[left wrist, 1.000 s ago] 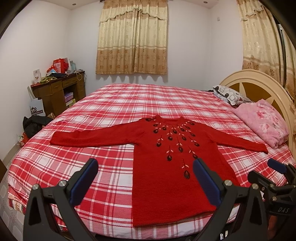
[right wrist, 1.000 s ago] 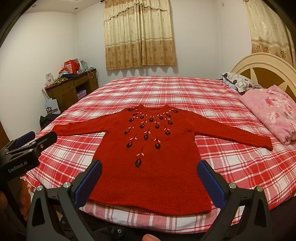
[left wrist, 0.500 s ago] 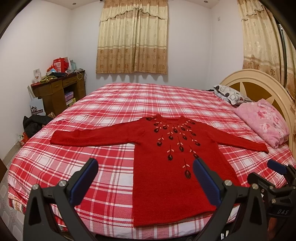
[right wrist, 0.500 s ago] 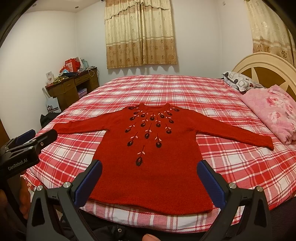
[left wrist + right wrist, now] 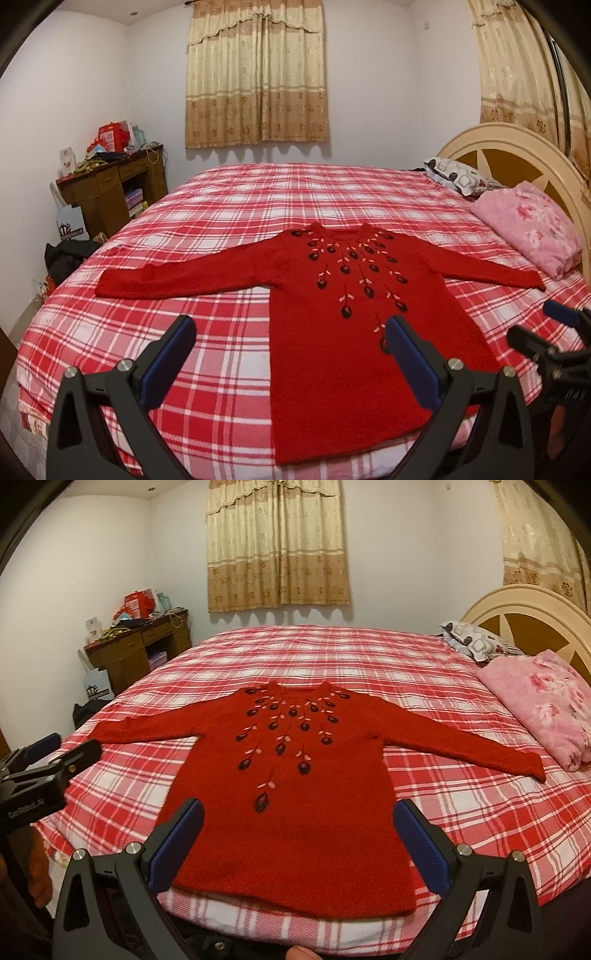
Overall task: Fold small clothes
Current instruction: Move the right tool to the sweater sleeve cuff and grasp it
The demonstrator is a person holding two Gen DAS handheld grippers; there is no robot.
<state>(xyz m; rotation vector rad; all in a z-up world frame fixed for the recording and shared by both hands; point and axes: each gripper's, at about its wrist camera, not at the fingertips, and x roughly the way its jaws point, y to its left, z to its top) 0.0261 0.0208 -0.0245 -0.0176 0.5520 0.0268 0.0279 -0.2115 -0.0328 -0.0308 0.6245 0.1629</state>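
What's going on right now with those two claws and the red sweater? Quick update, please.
Left gripper open, empty. Right gripper open, empty. Red sweater flat on checked bedspread, sleeves spread, unfolded. Nothing in the way.

text: "GenRobot.AI", white print | on: black body of left tool | place: left of red knitted sweater | other print: blurred, not readable
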